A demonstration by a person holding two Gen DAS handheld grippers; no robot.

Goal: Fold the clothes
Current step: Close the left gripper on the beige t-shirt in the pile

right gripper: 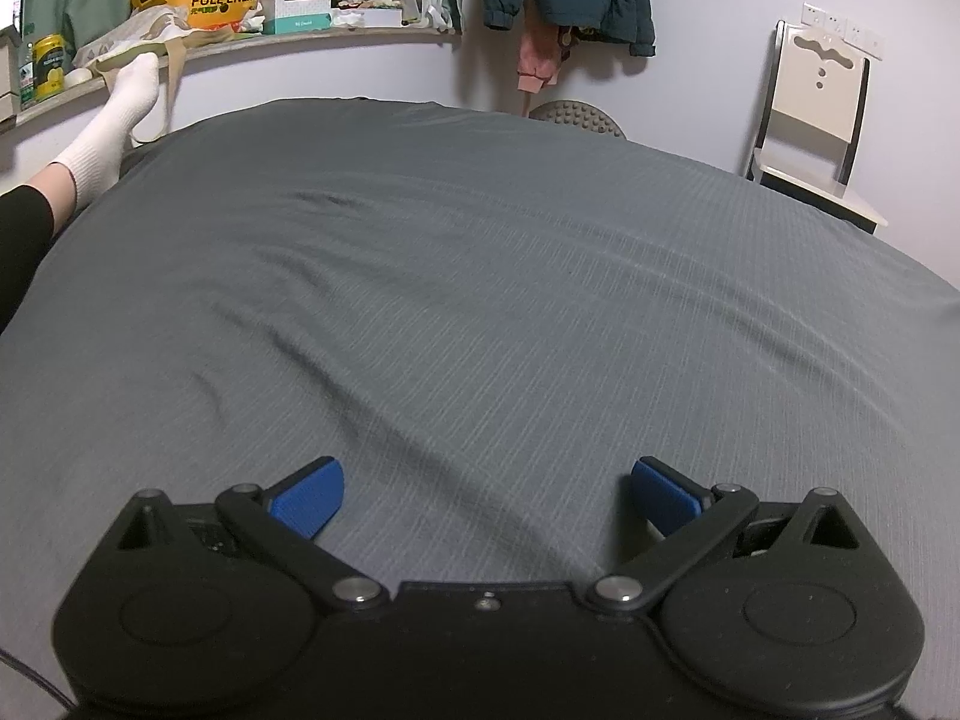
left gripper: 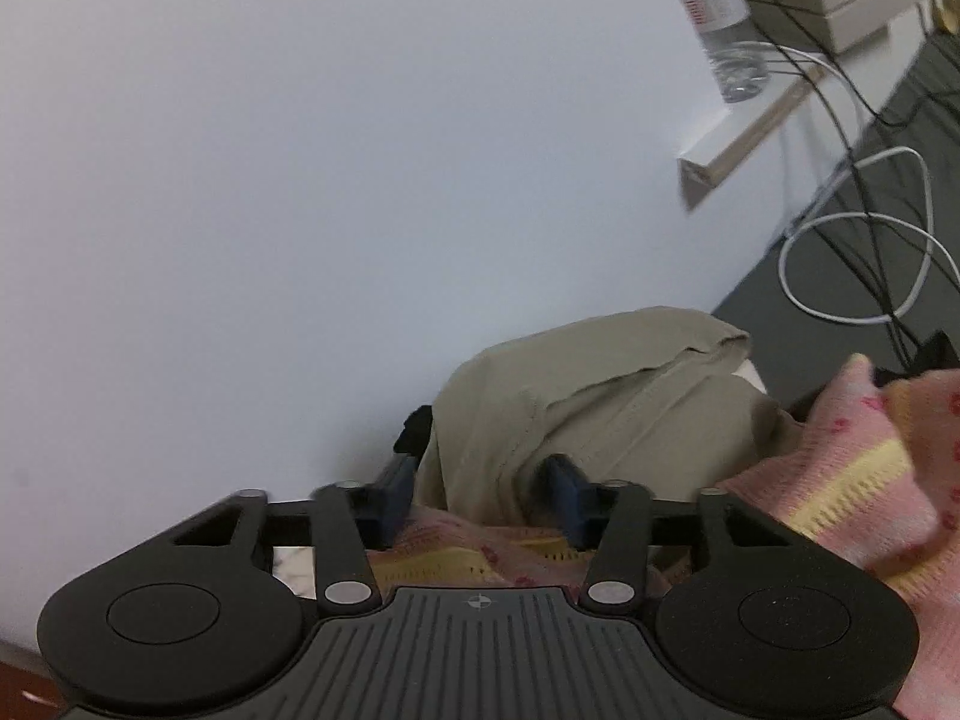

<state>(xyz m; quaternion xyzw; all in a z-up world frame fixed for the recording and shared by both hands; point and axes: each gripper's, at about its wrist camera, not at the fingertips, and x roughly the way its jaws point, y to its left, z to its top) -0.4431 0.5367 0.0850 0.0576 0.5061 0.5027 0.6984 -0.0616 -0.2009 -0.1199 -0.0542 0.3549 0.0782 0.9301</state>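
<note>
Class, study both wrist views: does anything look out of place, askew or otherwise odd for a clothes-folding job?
Yes. The khaki garment and pink knit sit crumpled in a heap, unfolded, with the left gripper closed around khaki cloth. The right gripper is open over the bare grey bed.

1. Left gripper (left gripper: 480, 480): matte black plastic body, ribbed centre plate with a small white crosshair mark, two round side lobes with disc insets, silver pivot screws, black link arms, dark blue pads.
2. Right gripper (right gripper: 486, 495): same matte black housing, smooth centre plate with one small screw, silver pivot screws, bright blue ribbed pads (right gripper: 309, 498); thin black cable at lower left.
3. Person: white ribbed sock (right gripper: 111, 120), black legging (right gripper: 21, 234).
</note>
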